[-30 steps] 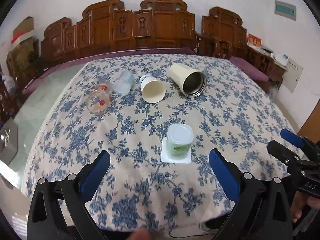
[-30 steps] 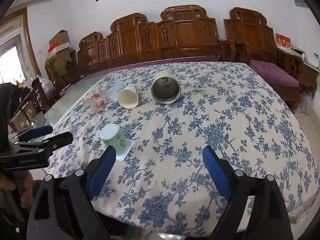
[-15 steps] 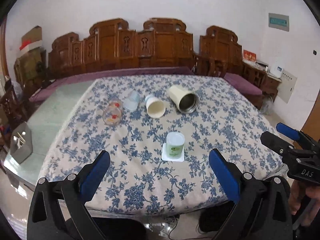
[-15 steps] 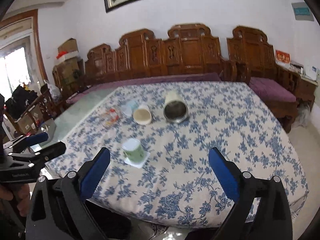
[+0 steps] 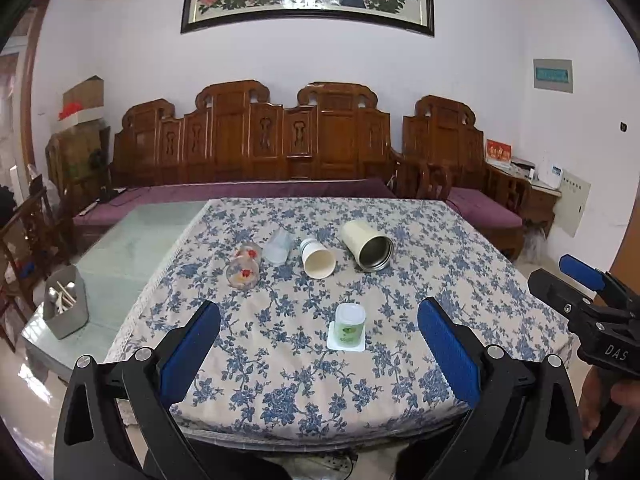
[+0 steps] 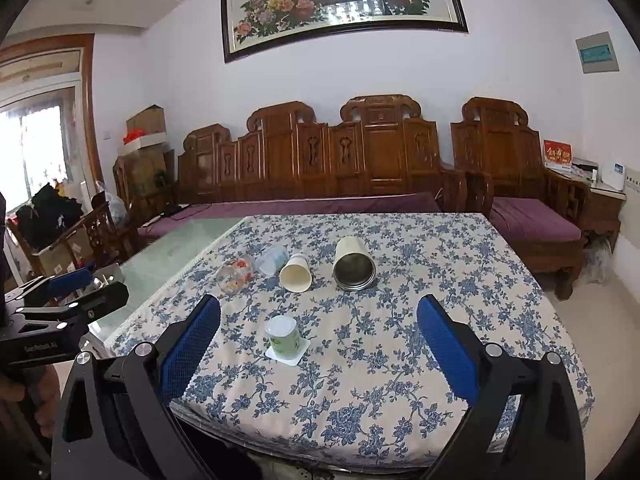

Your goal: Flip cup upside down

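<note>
A green cup (image 5: 349,321) stands upside down on a white square coaster (image 5: 346,342) near the table's front edge; it also shows in the right wrist view (image 6: 283,335). My left gripper (image 5: 319,354) is open and empty, well back from the table. My right gripper (image 6: 319,350) is open and empty too, also back from the table. Each gripper shows at the edge of the other's view.
Lying on their sides further back on the flowered cloth (image 5: 440,264) are a cream metal tumbler (image 5: 367,245), a white paper cup (image 5: 317,258), a clear plastic cup (image 5: 279,245) and a glass with red print (image 5: 243,270). A grey utensil box (image 5: 66,302) stands on the glass tabletop at left. Wooden benches (image 5: 296,136) stand behind.
Both grippers have drawn back and up from the table, so the cups look smaller and the wall painting has come into view. Both stay open. The cups have not moved.
</note>
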`<state>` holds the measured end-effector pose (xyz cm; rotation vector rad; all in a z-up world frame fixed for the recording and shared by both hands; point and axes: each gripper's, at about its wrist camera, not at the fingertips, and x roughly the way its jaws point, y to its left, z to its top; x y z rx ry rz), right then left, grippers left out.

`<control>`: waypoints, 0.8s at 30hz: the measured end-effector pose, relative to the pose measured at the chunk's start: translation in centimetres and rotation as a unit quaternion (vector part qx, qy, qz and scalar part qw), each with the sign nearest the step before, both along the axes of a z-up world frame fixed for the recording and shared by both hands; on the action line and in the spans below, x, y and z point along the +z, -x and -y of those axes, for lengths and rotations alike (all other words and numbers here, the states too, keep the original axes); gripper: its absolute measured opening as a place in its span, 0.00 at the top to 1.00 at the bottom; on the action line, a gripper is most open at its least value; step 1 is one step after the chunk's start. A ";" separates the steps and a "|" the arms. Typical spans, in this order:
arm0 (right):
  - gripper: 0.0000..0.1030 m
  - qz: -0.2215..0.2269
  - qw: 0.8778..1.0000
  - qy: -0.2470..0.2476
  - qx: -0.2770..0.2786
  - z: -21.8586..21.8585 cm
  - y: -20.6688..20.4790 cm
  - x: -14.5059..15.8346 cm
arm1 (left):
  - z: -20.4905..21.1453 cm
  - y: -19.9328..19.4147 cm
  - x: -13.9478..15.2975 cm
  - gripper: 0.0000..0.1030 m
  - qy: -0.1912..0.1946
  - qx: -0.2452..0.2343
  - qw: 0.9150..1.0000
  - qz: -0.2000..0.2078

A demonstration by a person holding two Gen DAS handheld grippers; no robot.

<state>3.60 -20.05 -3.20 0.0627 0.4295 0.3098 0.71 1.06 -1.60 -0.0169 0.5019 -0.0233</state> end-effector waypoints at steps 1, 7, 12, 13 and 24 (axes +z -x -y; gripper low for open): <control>0.03 0.000 1.000 0.000 0.000 0.0 0.0 0.0 | 0.0 0.1 0.0 0.08 0.000 0.001 1.000 0.001; 0.03 0.001 1.000 0.000 -0.001 -0.1 0.1 0.0 | -0.1 0.2 0.2 0.07 0.005 0.005 1.000 0.005; 0.03 0.001 1.000 0.000 -0.002 -0.1 0.1 0.0 | -0.2 0.2 0.1 0.08 0.005 0.005 1.000 0.005; 0.03 0.002 1.000 0.000 -0.002 -0.1 0.1 0.0 | -0.2 0.2 0.1 0.08 0.005 0.005 1.000 0.005; 0.03 0.002 1.000 0.000 -0.002 -0.2 0.1 0.0 | -0.4 0.6 0.4 0.07 0.004 0.009 1.000 0.012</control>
